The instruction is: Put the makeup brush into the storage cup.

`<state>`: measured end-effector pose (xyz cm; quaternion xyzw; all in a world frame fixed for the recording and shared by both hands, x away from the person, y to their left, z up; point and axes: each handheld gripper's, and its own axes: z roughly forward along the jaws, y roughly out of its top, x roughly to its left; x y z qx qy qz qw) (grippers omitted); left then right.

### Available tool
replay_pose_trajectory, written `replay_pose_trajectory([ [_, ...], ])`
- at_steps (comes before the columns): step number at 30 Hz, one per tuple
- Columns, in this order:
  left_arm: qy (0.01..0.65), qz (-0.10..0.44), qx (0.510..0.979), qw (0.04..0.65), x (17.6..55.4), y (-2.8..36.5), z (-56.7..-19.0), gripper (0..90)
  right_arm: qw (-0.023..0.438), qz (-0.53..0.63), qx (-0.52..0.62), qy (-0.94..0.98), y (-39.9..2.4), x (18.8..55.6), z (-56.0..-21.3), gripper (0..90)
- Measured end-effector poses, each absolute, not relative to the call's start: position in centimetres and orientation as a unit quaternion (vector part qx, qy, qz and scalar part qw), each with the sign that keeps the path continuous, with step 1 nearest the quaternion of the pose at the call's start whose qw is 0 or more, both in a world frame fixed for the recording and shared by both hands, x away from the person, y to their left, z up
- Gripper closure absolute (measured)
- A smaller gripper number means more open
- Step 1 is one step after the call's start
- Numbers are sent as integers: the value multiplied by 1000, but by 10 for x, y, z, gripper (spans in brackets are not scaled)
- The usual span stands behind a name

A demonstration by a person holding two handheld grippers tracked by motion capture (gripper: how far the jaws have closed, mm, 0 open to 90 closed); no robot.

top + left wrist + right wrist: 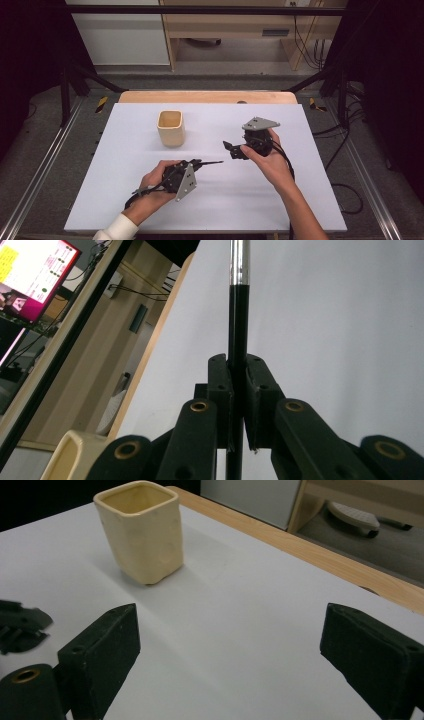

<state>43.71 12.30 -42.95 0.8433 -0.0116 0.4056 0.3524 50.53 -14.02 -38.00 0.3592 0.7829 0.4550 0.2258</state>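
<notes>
The high view looks forward and down from above the person's side, taking in the whole white tabletop (210,200); the left gripper view sits low and close, facing along the board's far wooden edge (150,355); the right gripper view, also low, faces the cream square cup (142,530); all three share cup and tabletop.

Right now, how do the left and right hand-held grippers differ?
The left hand-held gripper is shut on a thin black rod with a silver section; the right hand-held gripper stands wide open with nothing between its jaws. In the high view the left lies nearer the table's front edge, its rod pointing right; the right sits farther back and faces the cream cup. Both are black, each held in one hand.
</notes>
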Motion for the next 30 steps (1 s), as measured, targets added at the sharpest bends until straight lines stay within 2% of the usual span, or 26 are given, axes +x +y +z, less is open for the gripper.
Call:
replay_pose_trajectory([
  [9, 30, 408, 830, 380, 437, 138, -415, 836, 283, 460, 381, 751, -163, 473, -417, 80],
  [22, 95, 401, 811, 415, 454, 145, -390, 836, 311, 483, 400, 714, -179, 464, -420, 72],
  [30, 126, 392, 805, 427, 463, 136, -372, 836, 330, 493, 421, 686, -197, 459, -430, 60],
])
